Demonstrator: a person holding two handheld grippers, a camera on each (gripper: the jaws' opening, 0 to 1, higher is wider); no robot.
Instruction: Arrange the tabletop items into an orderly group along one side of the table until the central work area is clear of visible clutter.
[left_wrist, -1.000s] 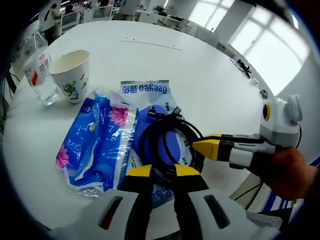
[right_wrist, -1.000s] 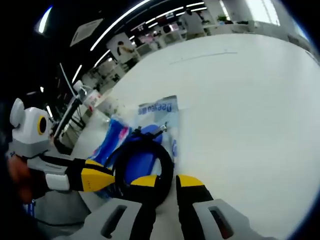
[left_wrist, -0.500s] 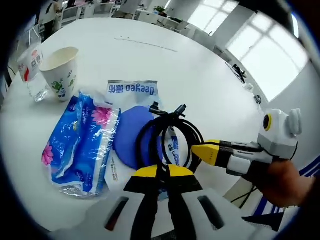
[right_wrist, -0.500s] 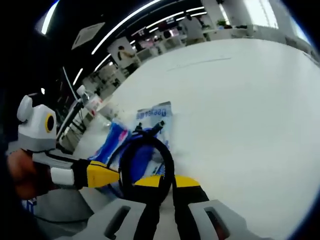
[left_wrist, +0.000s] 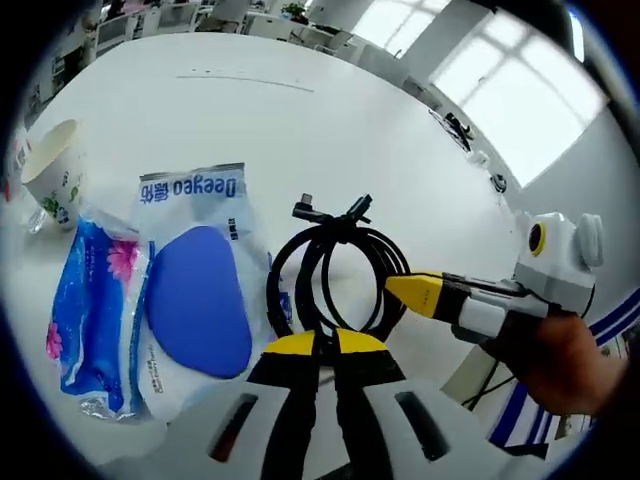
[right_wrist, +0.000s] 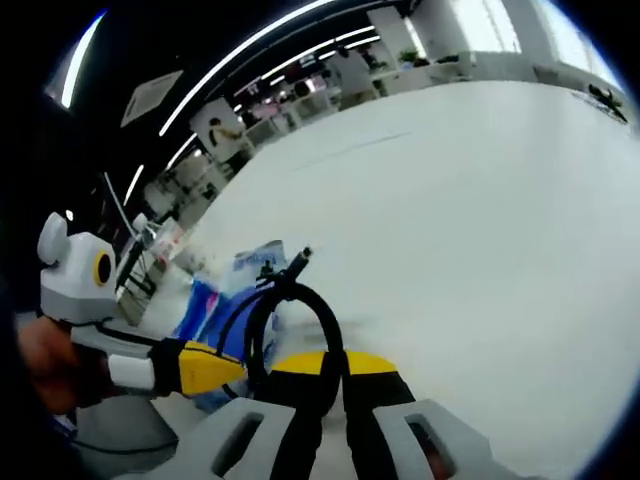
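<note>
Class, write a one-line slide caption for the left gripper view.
Both grippers, left and right, pinch a coiled black cable beside two wipe packs on a white table.

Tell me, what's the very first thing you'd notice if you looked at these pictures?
The black coiled cable jumps out: it's held up over the white table, with the left gripper and the right gripper both pinching its loop. Beside it, on the table, lie a white pouch with a big blue oval and a blue flowery tissue pack, with a paper cup farther back.
</note>
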